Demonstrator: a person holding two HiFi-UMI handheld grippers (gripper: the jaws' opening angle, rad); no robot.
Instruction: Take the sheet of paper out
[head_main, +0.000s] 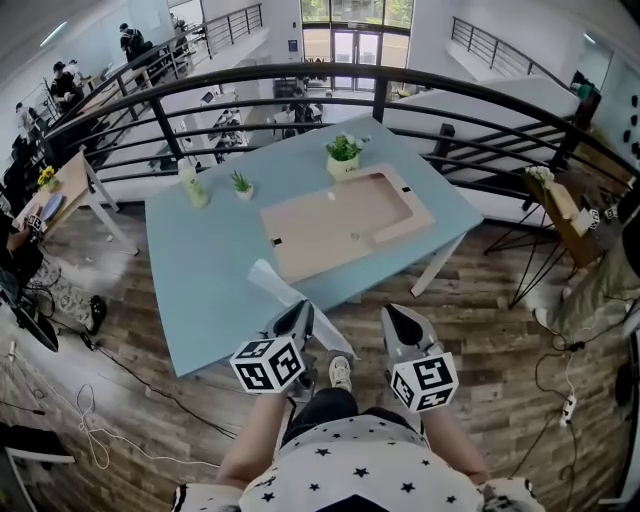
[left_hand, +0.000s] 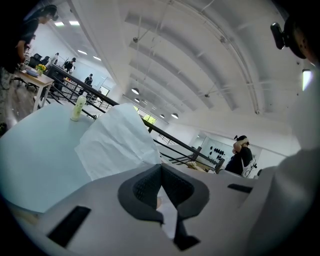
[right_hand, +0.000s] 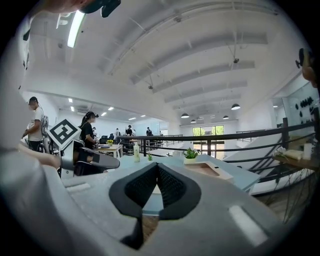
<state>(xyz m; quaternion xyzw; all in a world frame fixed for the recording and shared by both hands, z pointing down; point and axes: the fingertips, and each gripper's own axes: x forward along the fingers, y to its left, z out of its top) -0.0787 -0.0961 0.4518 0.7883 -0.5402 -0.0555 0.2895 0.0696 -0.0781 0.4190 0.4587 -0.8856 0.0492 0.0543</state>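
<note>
A white sheet of paper (head_main: 276, 286) sticks out up and to the left from my left gripper (head_main: 300, 310), which is shut on its lower end above the front edge of the light blue table (head_main: 200, 270). In the left gripper view the paper (left_hand: 117, 142) fans out wide beyond the closed left gripper (left_hand: 161, 169), and a strip of it shows below the pads. A tan board with a shallow recess (head_main: 340, 222) lies in the middle of the table. My right gripper (head_main: 401, 313) hovers beside the left one, shut with nothing in it (right_hand: 157, 169).
A potted plant (head_main: 343, 156), a small plant (head_main: 241, 184) and a pale bottle (head_main: 192, 186) stand along the table's far side. A black railing (head_main: 400, 100) runs behind the table. A desk (head_main: 62, 188) with people near it stands at the left.
</note>
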